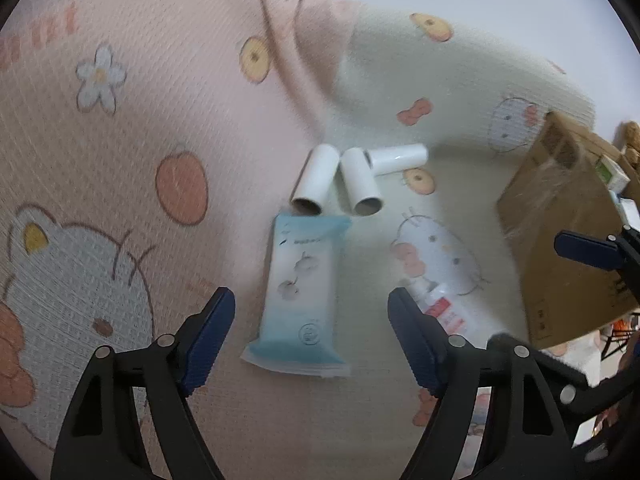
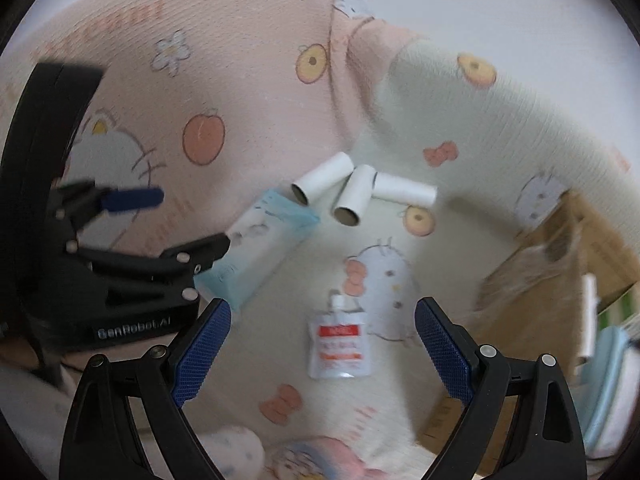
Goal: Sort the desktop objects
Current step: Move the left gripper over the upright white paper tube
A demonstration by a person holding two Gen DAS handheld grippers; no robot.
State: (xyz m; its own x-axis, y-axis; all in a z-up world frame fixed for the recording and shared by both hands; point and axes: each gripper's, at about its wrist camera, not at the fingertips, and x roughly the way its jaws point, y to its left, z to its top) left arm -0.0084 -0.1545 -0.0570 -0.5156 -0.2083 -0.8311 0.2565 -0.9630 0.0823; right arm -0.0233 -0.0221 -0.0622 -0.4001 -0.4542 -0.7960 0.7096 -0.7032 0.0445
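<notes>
My left gripper (image 1: 312,320), jaws wide and empty, hangs over the blue wipes pack (image 1: 302,292); its long axis runs along my fingers. My right gripper (image 2: 322,338), equally wide and empty, frames the white pouch (image 2: 340,344).

Cartoon-print blanket (image 1: 140,128) (pink and cream)

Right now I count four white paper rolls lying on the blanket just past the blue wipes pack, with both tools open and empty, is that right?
Not quite: there are three white paper rolls, not four, as the left wrist view shows. The rest holds: they lie on the blanket just past the blue wipes pack, and the left tool and right tool are both open and empty.
</notes>
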